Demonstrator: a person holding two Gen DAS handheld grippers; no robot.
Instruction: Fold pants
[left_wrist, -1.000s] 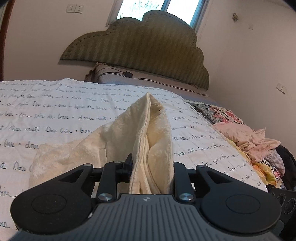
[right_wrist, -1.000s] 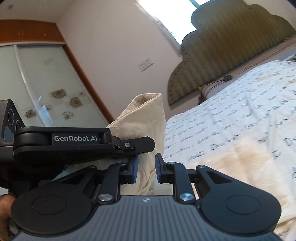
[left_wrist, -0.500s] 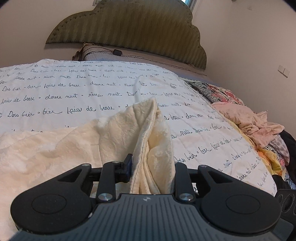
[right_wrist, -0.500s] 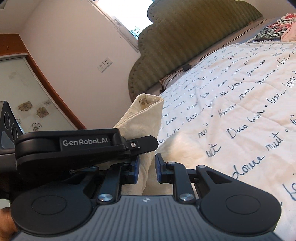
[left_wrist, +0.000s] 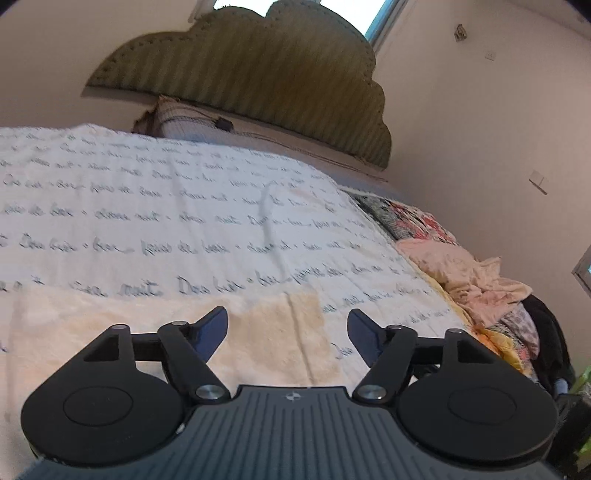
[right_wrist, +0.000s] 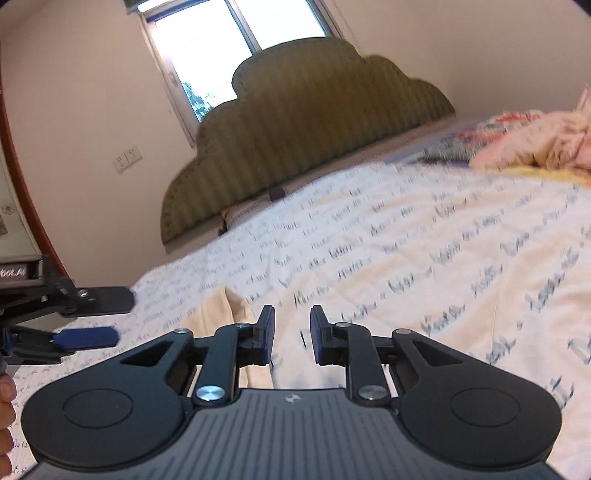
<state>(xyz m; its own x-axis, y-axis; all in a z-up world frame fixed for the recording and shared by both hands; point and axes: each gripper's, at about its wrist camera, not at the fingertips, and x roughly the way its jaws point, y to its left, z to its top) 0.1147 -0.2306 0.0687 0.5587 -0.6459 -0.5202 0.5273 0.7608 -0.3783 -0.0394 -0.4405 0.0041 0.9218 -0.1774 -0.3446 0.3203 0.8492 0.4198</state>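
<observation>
The left gripper has its fingers spread wide and released; the cream pants lie flat on the bed just beyond them. The right gripper has its fingers parted, gripping nothing, with the pants just left of them.

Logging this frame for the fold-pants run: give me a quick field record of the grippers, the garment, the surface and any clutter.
left gripper: open, jaws wide apart, holding nothing
right gripper: open with a narrow gap, holding nothing
pants: cream, lying flat on the bed below the left gripper
bedspread: white with script lettering
headboard: green, scalloped, at the far end
clothes pile: pink and patterned garments along the right edge of the bed
image quality: motion blur in both views
</observation>
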